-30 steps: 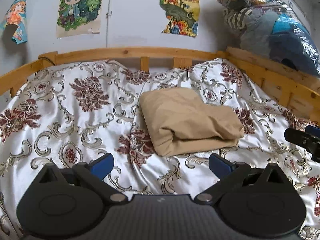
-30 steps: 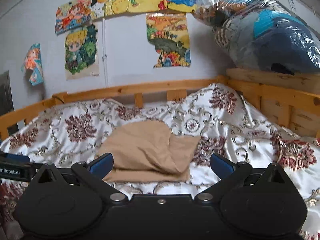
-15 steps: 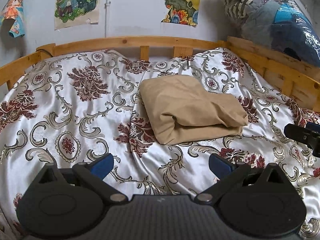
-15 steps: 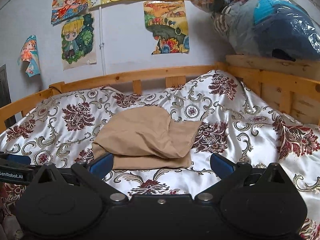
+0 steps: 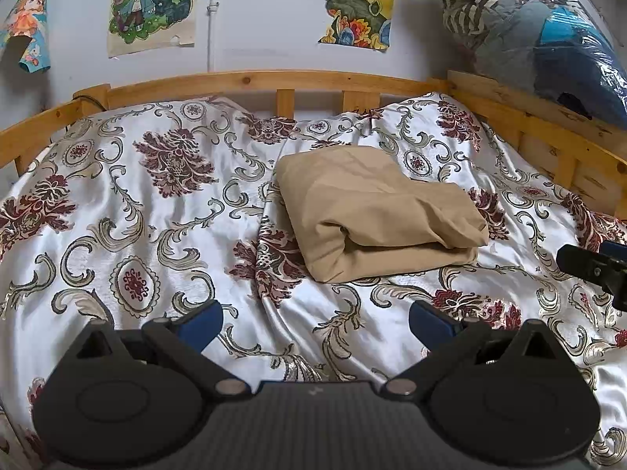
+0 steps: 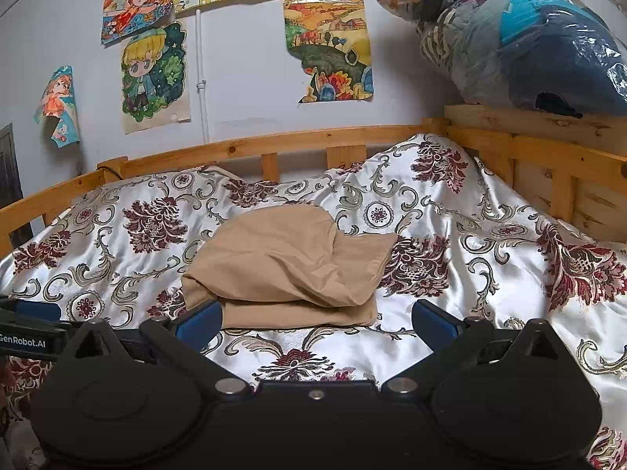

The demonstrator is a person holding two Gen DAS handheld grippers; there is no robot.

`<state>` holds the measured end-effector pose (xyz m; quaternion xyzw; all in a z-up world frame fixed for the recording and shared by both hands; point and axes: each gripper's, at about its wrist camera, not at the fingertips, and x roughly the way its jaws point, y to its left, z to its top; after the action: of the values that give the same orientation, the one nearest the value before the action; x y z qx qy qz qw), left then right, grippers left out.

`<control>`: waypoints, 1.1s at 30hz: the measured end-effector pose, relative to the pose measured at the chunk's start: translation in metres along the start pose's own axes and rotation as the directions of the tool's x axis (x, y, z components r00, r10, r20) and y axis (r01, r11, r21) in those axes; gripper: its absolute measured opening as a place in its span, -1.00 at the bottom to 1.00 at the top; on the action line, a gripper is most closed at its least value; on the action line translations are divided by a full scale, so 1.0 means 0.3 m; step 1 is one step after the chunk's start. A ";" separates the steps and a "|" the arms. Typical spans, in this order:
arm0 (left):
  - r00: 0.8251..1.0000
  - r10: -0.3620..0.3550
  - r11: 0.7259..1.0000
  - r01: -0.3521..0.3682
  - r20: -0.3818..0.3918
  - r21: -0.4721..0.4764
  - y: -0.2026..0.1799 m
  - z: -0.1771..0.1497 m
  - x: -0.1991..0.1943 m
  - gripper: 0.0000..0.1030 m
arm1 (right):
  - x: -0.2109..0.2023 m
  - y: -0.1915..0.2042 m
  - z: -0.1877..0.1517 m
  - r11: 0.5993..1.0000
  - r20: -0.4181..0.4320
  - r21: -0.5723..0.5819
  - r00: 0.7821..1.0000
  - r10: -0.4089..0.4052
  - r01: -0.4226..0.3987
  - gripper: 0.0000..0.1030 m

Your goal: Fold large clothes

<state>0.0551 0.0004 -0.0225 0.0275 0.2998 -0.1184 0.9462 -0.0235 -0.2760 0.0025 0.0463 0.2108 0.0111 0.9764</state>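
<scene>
A tan garment point(image 5: 376, 211) lies folded into a thick bundle on the patterned bedspread point(image 5: 149, 211); it also shows in the right wrist view point(image 6: 290, 270). My left gripper point(image 5: 315, 319) is open and empty, hovering above the bedspread in front of the bundle. My right gripper point(image 6: 315, 319) is open and empty, close to the bundle's near edge. The right gripper's tip shows at the right edge of the left wrist view point(image 5: 595, 268), and the left gripper's side at the left edge of the right wrist view point(image 6: 27, 333).
A wooden bed rail point(image 5: 274, 82) runs along the back and right side point(image 6: 548, 164). A plastic bag of clothes point(image 6: 521, 35) sits on the right rail. Posters point(image 6: 153, 78) hang on the wall.
Both grippers have risen and tilted down a little, so the bundle sits higher and nearer in both views. The garment has not moved. Both jaws stay open.
</scene>
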 end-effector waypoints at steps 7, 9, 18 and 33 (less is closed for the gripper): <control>1.000 0.001 1.000 -0.001 0.001 0.000 0.000 -0.001 0.000 0.99 | 0.000 0.002 -0.001 1.000 0.000 0.001 1.000 -0.001 0.001 0.99; 1.000 0.001 1.000 -0.001 0.000 0.001 0.000 -0.001 0.000 0.99 | 0.000 0.002 0.000 1.000 0.001 0.000 1.000 -0.001 0.001 0.99; 1.000 0.002 1.000 -0.002 0.000 0.005 -0.001 0.001 -0.001 0.99 | 0.000 0.003 -0.001 1.000 0.000 0.001 1.000 -0.001 0.001 0.99; 1.000 0.002 1.000 -0.002 0.000 0.011 -0.002 0.001 -0.002 0.99 | -0.001 0.002 0.000 1.000 0.000 0.004 1.000 0.000 0.000 0.99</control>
<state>0.0546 -0.0002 -0.0219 0.0328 0.2992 -0.1190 0.9462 -0.0238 -0.2753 0.0025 0.0480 0.2108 0.0107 0.9763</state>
